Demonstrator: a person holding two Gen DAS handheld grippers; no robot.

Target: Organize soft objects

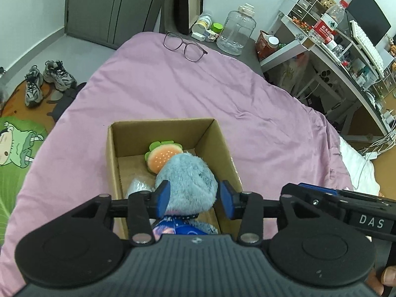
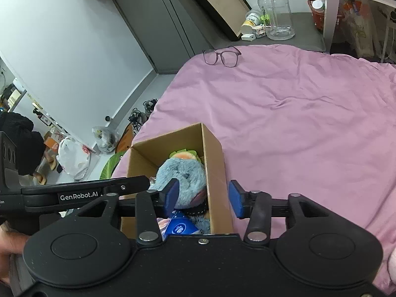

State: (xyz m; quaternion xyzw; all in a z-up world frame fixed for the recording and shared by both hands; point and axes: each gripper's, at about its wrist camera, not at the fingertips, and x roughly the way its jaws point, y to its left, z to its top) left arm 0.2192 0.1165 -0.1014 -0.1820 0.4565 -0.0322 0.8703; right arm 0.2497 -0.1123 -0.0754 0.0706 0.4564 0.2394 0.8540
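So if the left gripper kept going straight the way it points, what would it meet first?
Most likely the blue plush toy in the cardboard box: it sits between the open left gripper fingers. Depth is unclear.

Left gripper held low, pointing forward, blue pads spread wide apart. Right gripper alongside at like height, jaws equally parted, gripping nothing. Bare fingers wrapped round the left gripper's handle at lower right.
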